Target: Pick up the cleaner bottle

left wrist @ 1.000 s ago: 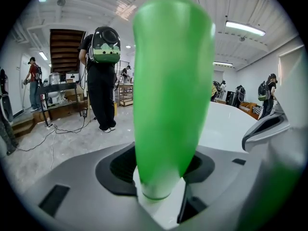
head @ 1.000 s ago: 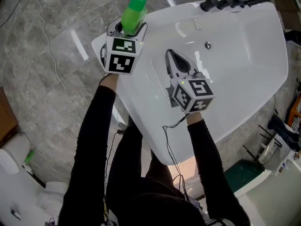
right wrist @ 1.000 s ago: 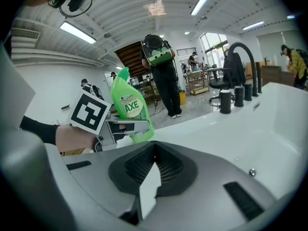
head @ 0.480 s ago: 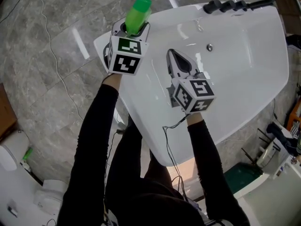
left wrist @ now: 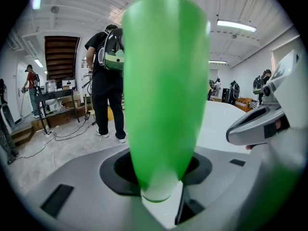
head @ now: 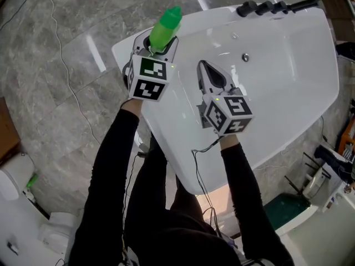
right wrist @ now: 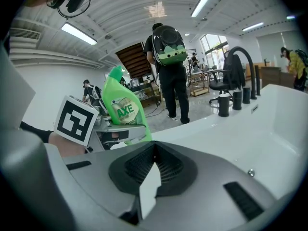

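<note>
"How many of each?"

"One green cleaner bottle (head: 165, 27), two tools, one white basin (head: 288, 65)."

"And the bottle?"

"It's at the basin's left corner, long axis nearly upright, cap on top. The left tool (head: 159, 42) has just been closing and clamps it. The right tool (head: 202, 65) is empty over the basin, jaws together."

I'm reading the cleaner bottle (head: 165, 26) as bright green plastic, smooth with a soft gloss, and there's a shiny printed label (right wrist: 126, 110) on its front. The basin (head: 288, 76) is white and very glossy, with ceiling lights mirrored in it; ceramic or acrylic, I can't tell which. The tap fittings (head: 265, 6) look black with a satin finish. The right gripper (head: 203, 66) shows a matt grey plastic shell and a ribbed black lining (right wrist: 166, 170). The floor (head: 50, 93) is grey marbled stone, polished. The person's sleeve (head: 111, 165) is matt black cloth.
</note>
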A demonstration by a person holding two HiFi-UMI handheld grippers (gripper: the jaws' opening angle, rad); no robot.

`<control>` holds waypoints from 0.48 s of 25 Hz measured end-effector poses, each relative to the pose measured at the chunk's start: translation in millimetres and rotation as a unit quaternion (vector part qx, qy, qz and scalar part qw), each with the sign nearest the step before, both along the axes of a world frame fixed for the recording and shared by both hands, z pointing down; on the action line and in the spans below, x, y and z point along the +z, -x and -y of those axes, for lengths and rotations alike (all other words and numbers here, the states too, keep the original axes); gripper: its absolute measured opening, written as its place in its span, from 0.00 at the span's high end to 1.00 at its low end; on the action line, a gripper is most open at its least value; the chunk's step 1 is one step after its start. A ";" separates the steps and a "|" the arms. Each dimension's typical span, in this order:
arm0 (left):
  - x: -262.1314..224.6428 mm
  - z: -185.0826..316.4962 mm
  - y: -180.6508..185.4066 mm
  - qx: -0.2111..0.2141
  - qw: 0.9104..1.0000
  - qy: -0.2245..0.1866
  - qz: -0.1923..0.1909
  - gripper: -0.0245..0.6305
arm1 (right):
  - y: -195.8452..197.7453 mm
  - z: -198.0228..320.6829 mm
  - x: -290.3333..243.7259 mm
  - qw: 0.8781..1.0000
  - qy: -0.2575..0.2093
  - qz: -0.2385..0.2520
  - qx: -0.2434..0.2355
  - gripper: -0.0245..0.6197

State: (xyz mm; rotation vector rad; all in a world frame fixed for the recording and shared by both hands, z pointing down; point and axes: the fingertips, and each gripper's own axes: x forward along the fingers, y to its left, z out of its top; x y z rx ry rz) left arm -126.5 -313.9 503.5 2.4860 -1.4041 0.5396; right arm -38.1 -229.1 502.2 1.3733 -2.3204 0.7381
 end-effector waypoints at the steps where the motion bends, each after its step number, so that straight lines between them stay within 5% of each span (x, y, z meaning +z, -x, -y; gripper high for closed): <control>1: -3.0 -3.1 -1.5 0.002 1.000 -0.002 0.000 0.66 | -1.3 -2.4 -2.0 1.000 -0.001 0.000 0.001 0.96; 12: -38.8 -46.1 -41.9 0.030 0.999 -0.017 -0.002 0.66 | -38.5 -38.5 -33.7 1.000 -0.016 -0.001 0.025 0.96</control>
